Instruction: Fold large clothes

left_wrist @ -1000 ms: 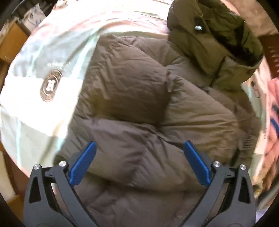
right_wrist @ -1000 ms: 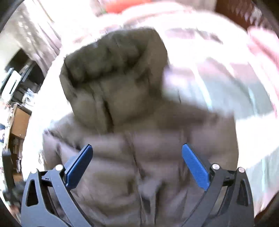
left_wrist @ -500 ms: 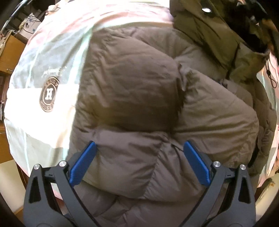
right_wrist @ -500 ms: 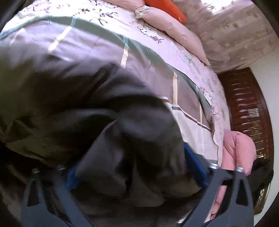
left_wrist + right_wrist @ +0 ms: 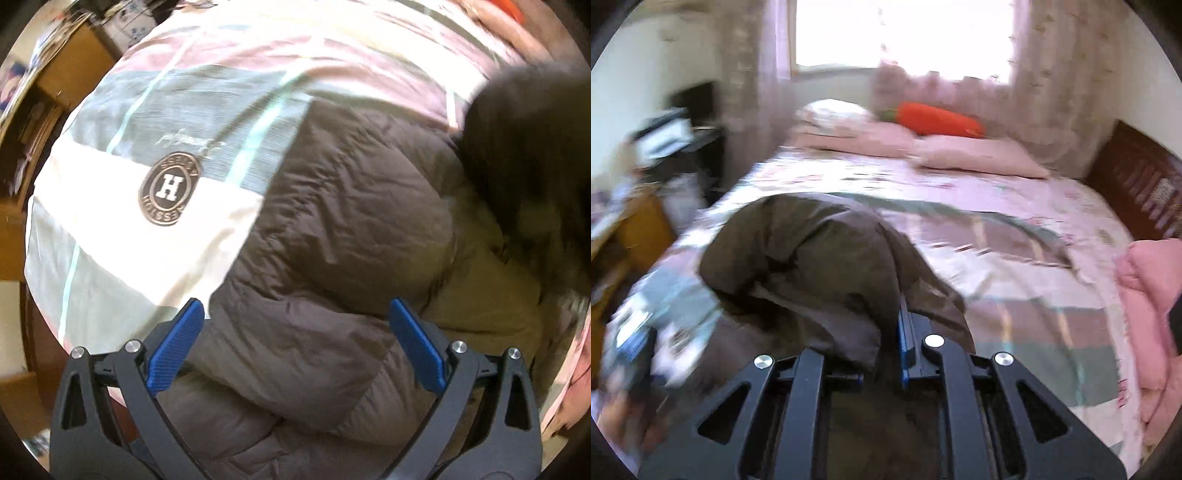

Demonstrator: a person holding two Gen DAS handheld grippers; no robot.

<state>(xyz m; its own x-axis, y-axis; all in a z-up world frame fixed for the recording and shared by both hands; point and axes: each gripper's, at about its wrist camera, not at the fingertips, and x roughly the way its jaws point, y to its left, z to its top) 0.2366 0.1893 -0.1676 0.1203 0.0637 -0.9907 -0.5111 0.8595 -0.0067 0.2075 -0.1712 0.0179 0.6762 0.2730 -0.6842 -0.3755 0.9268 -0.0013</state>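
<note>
- The left gripper (image 5: 295, 343) hangs above the brown puffer jacket (image 5: 332, 229) with its blue pads (image 5: 173, 347) spread wide and nothing clamped — the quilted fabric lies below and between them.
- The right gripper (image 5: 899, 339) is clenched on a fold of the jacket (image 5: 812, 258); the bunched cloth is draped over its closed fingers and humps up just ahead of them.
- The jacket lies on the striped bedspread (image 5: 147, 258), beside its round "H" emblem (image 5: 170, 192).
- Farther off — pink pillows (image 5: 979, 155) and an orange cushion (image 5: 938, 120) under the window.
</note>
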